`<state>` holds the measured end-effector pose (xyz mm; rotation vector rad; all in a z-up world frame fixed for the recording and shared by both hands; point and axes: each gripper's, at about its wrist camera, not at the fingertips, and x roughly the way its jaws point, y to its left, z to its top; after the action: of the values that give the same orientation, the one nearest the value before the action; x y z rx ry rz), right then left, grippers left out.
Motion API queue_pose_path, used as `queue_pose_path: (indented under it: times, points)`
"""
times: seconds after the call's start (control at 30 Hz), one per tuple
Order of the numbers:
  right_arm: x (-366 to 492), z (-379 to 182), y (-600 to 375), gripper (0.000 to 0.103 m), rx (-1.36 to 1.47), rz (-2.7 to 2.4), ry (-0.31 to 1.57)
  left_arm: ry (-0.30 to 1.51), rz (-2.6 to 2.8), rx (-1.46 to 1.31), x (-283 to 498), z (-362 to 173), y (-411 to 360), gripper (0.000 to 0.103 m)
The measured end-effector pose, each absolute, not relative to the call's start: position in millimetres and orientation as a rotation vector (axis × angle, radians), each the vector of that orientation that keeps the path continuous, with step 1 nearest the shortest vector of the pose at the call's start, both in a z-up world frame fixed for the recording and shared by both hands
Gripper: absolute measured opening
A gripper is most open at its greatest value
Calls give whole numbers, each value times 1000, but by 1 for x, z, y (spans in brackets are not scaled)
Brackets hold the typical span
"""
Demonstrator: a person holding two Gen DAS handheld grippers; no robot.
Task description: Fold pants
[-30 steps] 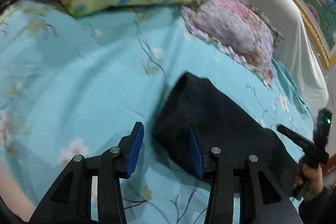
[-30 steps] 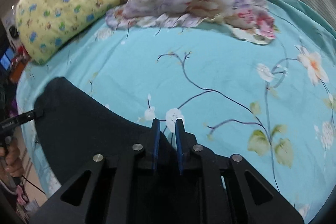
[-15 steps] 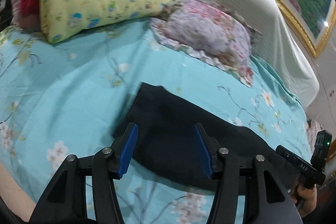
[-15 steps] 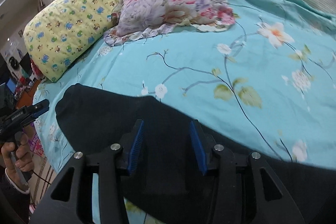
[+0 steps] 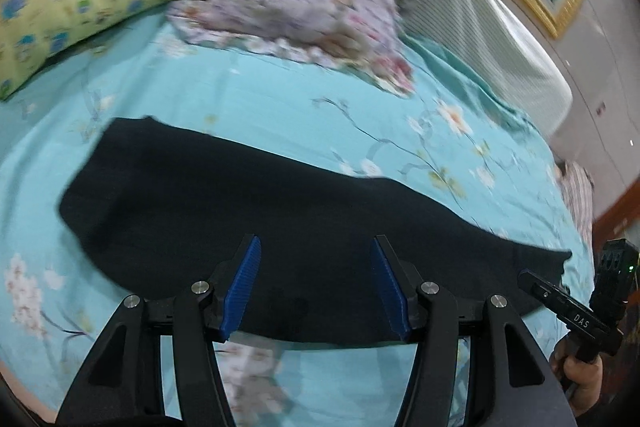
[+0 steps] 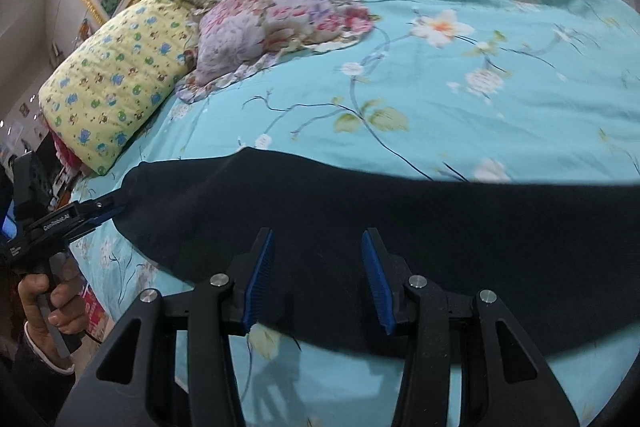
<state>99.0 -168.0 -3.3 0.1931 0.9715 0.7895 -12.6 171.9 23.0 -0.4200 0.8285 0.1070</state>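
Dark pants [image 5: 248, 211] lie flat in a long band across the near part of the bed [image 5: 280, 115], parallel to its front edge and well clear of the two pillows at the head. Left gripper [image 5: 316, 283]: jaws opening, nothing between the pads, cloth only beneath them. Right gripper [image 6: 318, 279]: jaws apart, gripping nothing. Both hang over the band's near edge (probably to pick up that edge for the next fold).
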Motion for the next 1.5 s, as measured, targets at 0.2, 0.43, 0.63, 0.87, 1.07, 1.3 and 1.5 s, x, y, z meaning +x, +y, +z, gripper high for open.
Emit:
queue_pose_path:
  times: [0.2,0.43,0.63,0.87,1.07,1.3,1.5]
  points:
    - [89,-8,-207,47,238,724,970,866,26,-359,10,23,131,60]
    - [82,-12,-255,49,308,631,963,891,-50,-303,32,25,94,63]
    - [79,-20,-296,49,362,540,975,913,-114,-264,48,24,63,66]
    - [77,-24,-333,51,421,453,965,939,-192,-198,62,23,23,67]
    - [79,-34,-355,54,487,402,970,964,-295,-91,82,22,-23,68]
    - [94,-52,-377,55,661,390,982,1009,-435,-12,112,18,-75,71]
    - [102,-66,-398,54,813,363,951,1069,-554,19,146,8,-121,71]
